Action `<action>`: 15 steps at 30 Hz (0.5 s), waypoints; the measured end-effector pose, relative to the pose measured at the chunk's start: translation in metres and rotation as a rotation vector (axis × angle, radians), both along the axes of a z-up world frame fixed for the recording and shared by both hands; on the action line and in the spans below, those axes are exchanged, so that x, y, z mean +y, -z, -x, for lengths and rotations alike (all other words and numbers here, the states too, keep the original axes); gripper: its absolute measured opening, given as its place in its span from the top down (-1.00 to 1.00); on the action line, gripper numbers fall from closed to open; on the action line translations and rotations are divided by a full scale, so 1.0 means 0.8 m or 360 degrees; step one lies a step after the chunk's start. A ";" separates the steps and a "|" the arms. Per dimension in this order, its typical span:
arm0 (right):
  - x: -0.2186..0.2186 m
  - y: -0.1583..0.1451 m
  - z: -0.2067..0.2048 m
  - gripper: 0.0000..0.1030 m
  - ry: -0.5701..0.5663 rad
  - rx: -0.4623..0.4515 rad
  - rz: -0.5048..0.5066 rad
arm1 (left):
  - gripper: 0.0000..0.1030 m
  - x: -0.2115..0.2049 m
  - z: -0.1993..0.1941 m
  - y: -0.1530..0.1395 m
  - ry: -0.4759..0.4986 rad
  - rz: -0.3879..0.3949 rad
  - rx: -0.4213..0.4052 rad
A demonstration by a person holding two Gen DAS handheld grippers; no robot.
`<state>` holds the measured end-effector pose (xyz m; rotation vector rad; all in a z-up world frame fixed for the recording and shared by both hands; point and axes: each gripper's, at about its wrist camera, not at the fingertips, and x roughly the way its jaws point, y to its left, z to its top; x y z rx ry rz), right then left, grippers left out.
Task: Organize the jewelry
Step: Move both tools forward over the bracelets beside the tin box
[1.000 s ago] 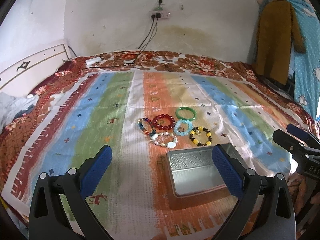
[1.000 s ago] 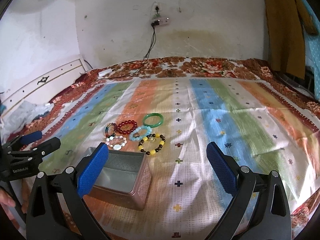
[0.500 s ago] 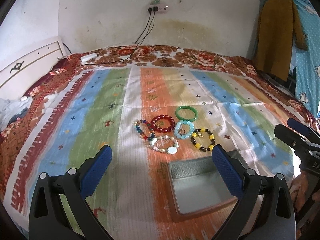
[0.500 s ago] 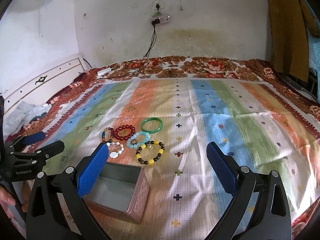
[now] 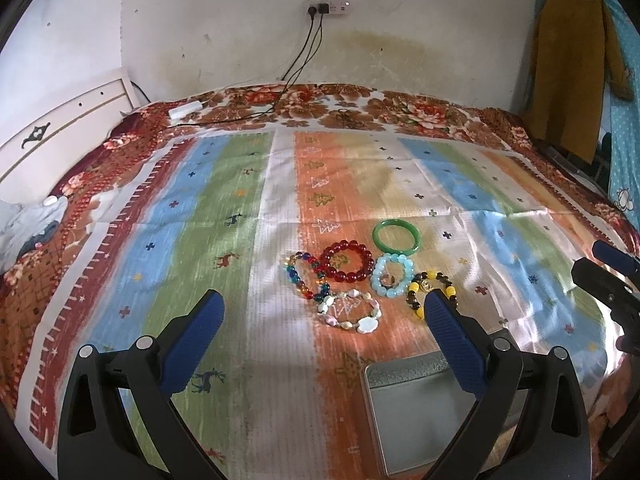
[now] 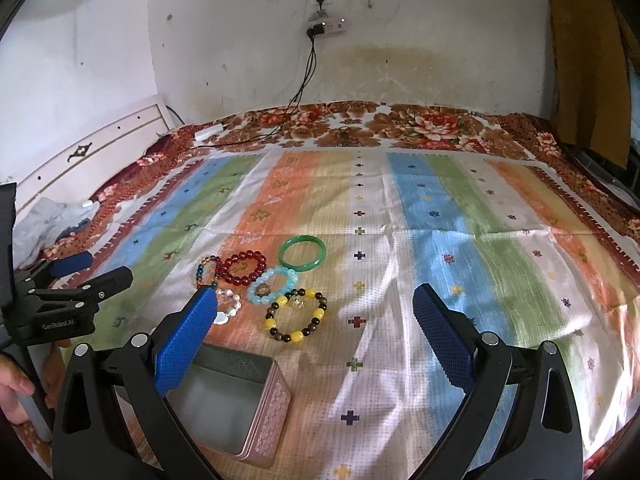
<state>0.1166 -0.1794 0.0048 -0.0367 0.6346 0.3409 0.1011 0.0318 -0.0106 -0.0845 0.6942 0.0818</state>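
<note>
Several bracelets lie clustered on the striped cloth: a green bangle, a red bead bracelet, a pale blue one, a yellow-and-brown one, a multicoloured one and a shell one. An open metal tin sits nearer than them. My left gripper hovers open above the cloth before the shell bracelet. My right gripper is open too, over the yellow bracelet and the tin's right side. Both hold nothing.
The cloth covers a bed with a floral sheet against a white wall; cables run from a power strip. A headboard stands left, hanging clothes right. A hand holds the left gripper's handle.
Both grippers have lifted and tilted upward, so the bracelets and tin sit lower in both views. Nothing on the cloth has moved, and both grippers stay open.
</note>
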 end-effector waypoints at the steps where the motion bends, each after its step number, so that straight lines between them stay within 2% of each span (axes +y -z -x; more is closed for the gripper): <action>1: 0.000 0.001 -0.003 -0.92 -0.0003 0.0012 0.0003 | -0.89 0.001 -0.002 0.000 0.0000 0.0001 0.0004; 9: 0.002 0.009 -0.028 -0.92 -0.0015 0.0121 -0.0005 | -0.89 0.013 -0.025 0.010 -0.0008 0.0051 0.0090; 15: 0.003 0.017 -0.046 -0.92 -0.0016 0.0194 -0.0002 | -0.89 0.014 -0.040 0.016 -0.0001 0.0023 0.0131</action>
